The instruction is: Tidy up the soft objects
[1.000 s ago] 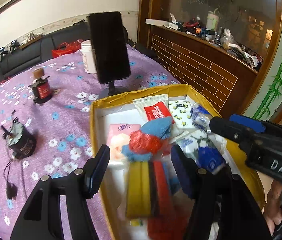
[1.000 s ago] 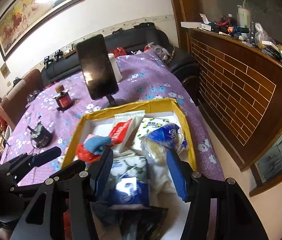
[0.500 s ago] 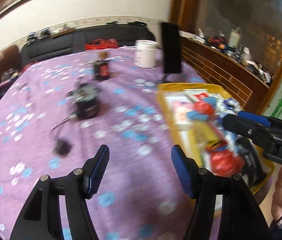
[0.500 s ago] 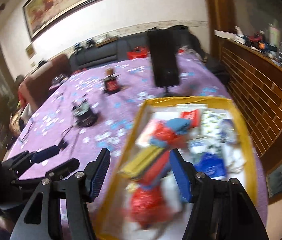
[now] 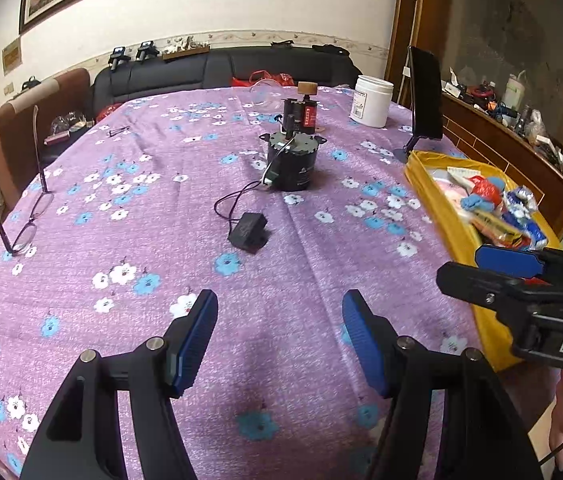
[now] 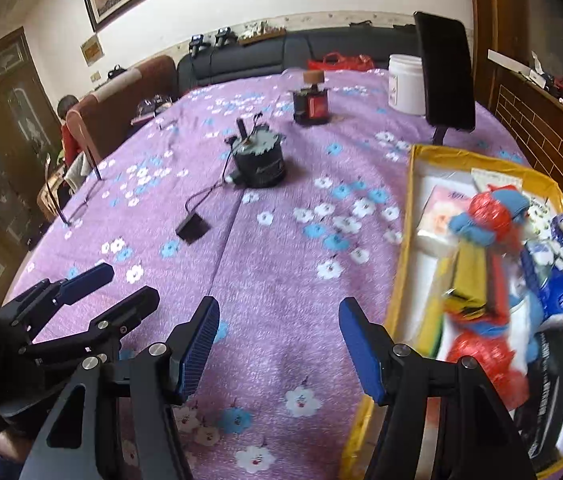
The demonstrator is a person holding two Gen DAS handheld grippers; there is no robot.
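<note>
A yellow box (image 6: 405, 240) at the table's right edge holds the soft things: a red mesh ball wrapped in blue cloth (image 6: 489, 212), yellow and red sponges (image 6: 473, 276), a blue tissue pack (image 6: 557, 300) and a pink pack (image 6: 437, 212). My right gripper (image 6: 278, 304) hangs open over bare purple cloth just left of the box, with nothing between its pads. My left gripper (image 5: 280, 300) is open too, over the cloth further left and empty. Each gripper shows in the other's view: the right gripper (image 5: 465, 266) beside the yellow box (image 5: 421, 176), the left gripper (image 6: 129, 282) at lower left.
On the flowered purple tablecloth stand a black cylindrical motor (image 5: 291, 164), its wired small black box (image 5: 247, 232), a red-labelled part (image 5: 301, 114), a white jar (image 5: 373, 100) and a phone on a stand (image 5: 425, 100). Glasses (image 5: 21, 216) lie at the left. A person sits beyond the far-left chair.
Both grippers have swung left, off the yellow box and out over the purple cloth. The box now lies at the right of both views. The right jaws stand slightly wider.
</note>
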